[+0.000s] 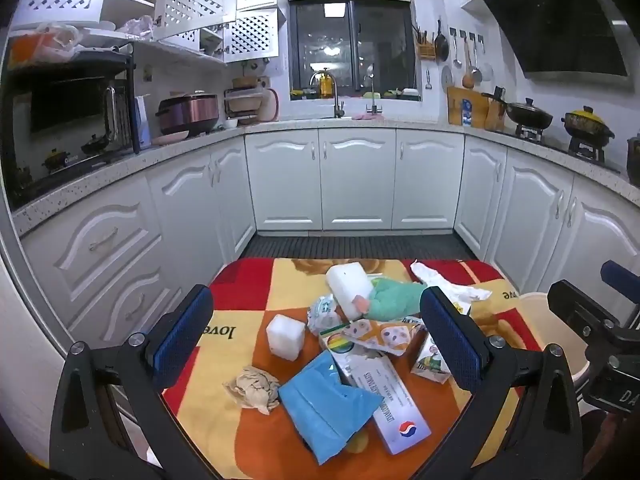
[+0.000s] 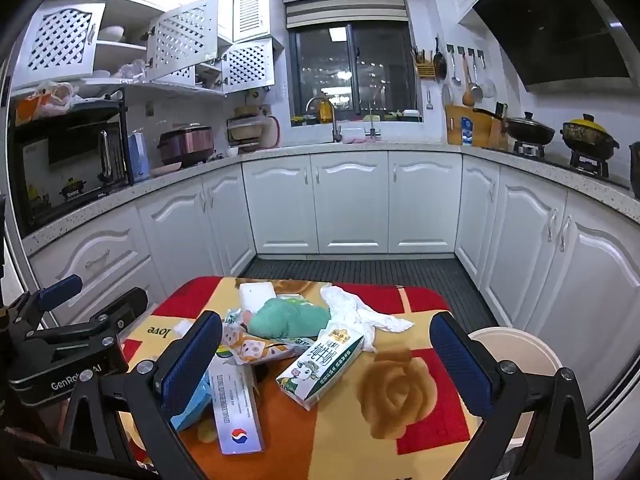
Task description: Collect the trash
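Trash lies piled on a small table under a red, yellow and orange blanket (image 1: 248, 292). I see a crumpled brown paper ball (image 1: 253, 387), a blue plastic bag (image 1: 325, 404), a long white box (image 1: 386, 404), a white foam cube (image 1: 285, 336), a larger foam block (image 1: 350, 289), a green cloth (image 1: 394, 298), a white tissue (image 2: 356, 310) and a milk carton (image 2: 322, 368). My left gripper (image 1: 316, 336) is open above the pile. My right gripper (image 2: 326, 364) is open above the carton. A cream bin (image 2: 516, 350) stands at the table's right.
White kitchen cabinets surround the table on three sides, with a dark floor mat (image 2: 360, 270) beyond it. The counters hold a microwave (image 1: 60, 120), pots and a sink. My right gripper shows at the right edge of the left wrist view (image 1: 612, 320).
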Action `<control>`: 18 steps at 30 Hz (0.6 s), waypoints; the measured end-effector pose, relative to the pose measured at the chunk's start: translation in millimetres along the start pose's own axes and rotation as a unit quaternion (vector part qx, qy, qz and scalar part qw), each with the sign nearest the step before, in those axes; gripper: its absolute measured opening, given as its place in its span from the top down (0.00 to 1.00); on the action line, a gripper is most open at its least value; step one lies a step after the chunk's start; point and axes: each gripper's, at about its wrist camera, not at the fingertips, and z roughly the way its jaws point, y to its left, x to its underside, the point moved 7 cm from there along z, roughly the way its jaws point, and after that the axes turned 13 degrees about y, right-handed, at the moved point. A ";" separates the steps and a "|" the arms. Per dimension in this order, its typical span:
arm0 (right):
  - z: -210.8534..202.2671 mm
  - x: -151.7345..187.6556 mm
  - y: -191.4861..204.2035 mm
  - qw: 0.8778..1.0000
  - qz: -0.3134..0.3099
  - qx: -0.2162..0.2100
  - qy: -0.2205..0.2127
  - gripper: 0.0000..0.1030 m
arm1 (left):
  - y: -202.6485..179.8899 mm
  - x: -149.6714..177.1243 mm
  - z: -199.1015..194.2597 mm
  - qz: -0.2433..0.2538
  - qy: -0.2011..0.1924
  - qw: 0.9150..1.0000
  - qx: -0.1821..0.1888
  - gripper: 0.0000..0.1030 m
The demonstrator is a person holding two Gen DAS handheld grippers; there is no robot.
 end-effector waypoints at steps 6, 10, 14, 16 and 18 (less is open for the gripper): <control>-5.3 -0.8 -6.1 1.000 0.007 -0.003 -0.007 0.00 | -0.5 -1.5 -1.2 -0.008 -0.014 1.000 0.003 0.00; -4.8 -0.7 -5.9 1.000 0.010 -0.003 -0.003 0.00 | -5.8 -8.4 -8.1 -0.012 -0.013 1.000 0.005 0.00; -3.4 -0.7 -6.4 1.000 0.007 -0.002 -0.001 0.00 | -4.9 -12.5 -10.2 -0.015 -0.015 1.000 0.008 0.00; -2.8 -1.4 -7.3 1.000 0.005 -0.001 0.000 0.00 | -4.9 -13.6 -9.3 -0.016 -0.015 1.000 0.010 0.00; -2.1 -2.9 -7.2 1.000 0.006 -0.001 0.001 0.00 | -0.5 -5.6 -3.8 -0.019 -0.017 1.000 0.012 0.00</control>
